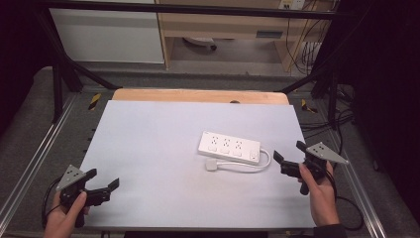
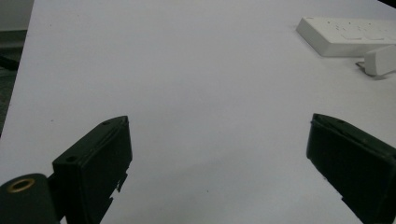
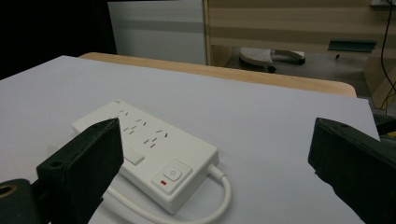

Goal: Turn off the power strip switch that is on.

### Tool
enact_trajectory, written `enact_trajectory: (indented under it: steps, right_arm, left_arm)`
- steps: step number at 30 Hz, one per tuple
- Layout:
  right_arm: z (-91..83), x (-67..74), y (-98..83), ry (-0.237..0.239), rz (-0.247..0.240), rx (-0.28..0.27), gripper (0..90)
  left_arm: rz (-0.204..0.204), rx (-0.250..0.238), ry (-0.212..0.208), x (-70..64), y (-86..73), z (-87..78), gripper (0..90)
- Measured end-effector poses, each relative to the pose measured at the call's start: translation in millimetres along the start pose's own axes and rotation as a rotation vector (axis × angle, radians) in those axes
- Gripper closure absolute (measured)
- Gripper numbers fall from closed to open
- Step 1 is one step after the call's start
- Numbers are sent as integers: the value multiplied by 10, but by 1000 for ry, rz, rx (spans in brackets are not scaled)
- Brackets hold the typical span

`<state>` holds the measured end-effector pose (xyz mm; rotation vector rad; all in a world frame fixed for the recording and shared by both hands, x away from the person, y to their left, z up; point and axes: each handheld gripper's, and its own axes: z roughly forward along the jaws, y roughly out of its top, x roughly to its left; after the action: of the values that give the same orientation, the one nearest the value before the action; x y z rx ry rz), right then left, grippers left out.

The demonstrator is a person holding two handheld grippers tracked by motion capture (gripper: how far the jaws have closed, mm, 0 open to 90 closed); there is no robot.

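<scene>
A white power strip (image 1: pixel 229 147) lies right of the middle of the white table sheet (image 1: pixel 148 148), its cable (image 1: pixel 257 163) looping round to a white plug (image 1: pixel 213 165) just in front of it. My right gripper (image 1: pixel 289 154) hovers open close to the strip's right end, nothing between its jaws; in the right gripper view the strip (image 3: pixel 149 149) with its switch (image 3: pixel 172 175) lies just ahead of the gripper (image 3: pixel 215 163). My left gripper (image 1: pixel 105 179) stands open at the table's near left corner, far from the strip (image 2: pixel 348 35) and plug (image 2: pixel 380 60).
A wooden table edge (image 1: pixel 198 95) shows beyond the sheet. Metal rails (image 1: pixel 34 158) run along both sides, with black frame posts and cables (image 1: pixel 341 119) at the right. A white cabinet (image 1: pixel 106 37) and wooden shelving (image 1: pixel 223 25) stand behind.
</scene>
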<state>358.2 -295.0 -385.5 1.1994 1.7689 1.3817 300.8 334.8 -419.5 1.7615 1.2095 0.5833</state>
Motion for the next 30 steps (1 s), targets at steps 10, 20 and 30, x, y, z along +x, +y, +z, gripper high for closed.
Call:
enact_trajectory:
  steps: [10, 20, 30]
  right_arm:
    - [-134, -95, -128, -16, 11, -9, 34]
    - [-164, -209, -373, -45, 17, 8, 33]
    - [-58, -228, -616, -38, 14, 109, 33]
  left_arm:
    - [1, 0, 0, -4, -1, 3, 68]
    - [3, 2, -2, -12, -3, 8, 68]
    - [11, 10, -6, -14, -2, 15, 68]
